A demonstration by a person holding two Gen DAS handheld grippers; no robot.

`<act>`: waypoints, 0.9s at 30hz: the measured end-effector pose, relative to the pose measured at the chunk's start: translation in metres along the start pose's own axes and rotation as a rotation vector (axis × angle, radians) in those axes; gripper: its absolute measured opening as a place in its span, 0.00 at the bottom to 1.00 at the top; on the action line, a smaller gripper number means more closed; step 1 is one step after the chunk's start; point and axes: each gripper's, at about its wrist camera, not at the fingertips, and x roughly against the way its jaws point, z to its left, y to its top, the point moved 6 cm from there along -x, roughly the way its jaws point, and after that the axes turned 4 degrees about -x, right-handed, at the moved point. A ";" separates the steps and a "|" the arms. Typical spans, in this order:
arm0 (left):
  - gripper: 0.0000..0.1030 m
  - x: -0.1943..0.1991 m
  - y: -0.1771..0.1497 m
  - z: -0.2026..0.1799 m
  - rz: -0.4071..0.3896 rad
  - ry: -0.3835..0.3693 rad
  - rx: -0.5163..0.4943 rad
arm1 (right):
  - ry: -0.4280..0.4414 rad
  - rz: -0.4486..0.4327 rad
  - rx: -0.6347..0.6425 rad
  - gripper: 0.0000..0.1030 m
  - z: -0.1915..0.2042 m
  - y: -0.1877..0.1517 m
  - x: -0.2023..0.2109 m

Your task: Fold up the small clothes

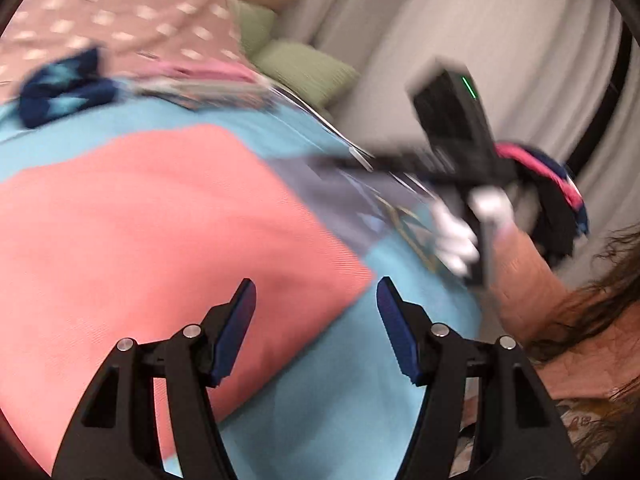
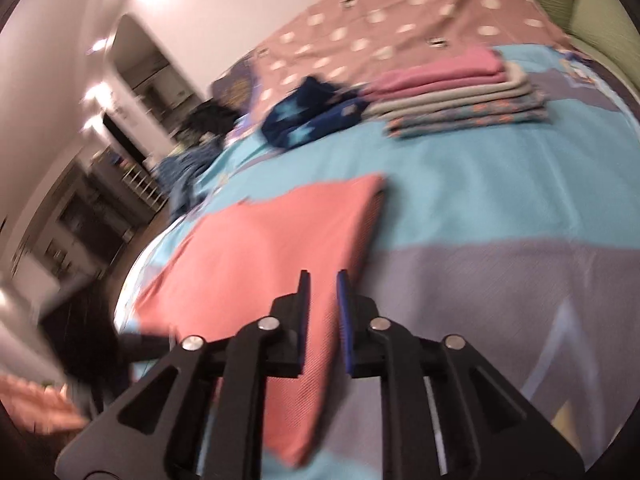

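A bed under a light-blue and grey patterned bedspread filled both views; a flat, folded salmon-pink cloth lay directly ahead of the left gripper, whose jaws stood wide apart and empty. The right gripper hovered over that cloth's near edge, jaws nearly closed with a narrow gap, seemingly holding nothing; beyond it sat a stack of folded pink, beige and patterned clothes, probably finished work.

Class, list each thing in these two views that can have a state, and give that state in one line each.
Left hand-held gripper: open, empty.
Right hand-held gripper: nearly closed, narrow gap, nothing visibly clamped.
Coral cloth: folded, flat on the bed.
Stack: folded, piled neatly.
Navy star garment: crumpled, unfolded.
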 end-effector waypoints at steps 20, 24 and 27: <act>0.62 0.197 -0.136 0.128 -0.218 0.329 0.255 | -0.107 0.202 0.685 0.45 0.267 -0.100 -0.127; 0.60 0.170 -0.124 0.137 -0.103 0.285 0.179 | -0.087 0.244 0.669 0.46 0.279 -0.111 -0.138; 0.39 0.153 -0.113 0.137 -0.011 0.282 0.056 | -0.112 0.236 0.619 0.49 0.274 -0.109 -0.135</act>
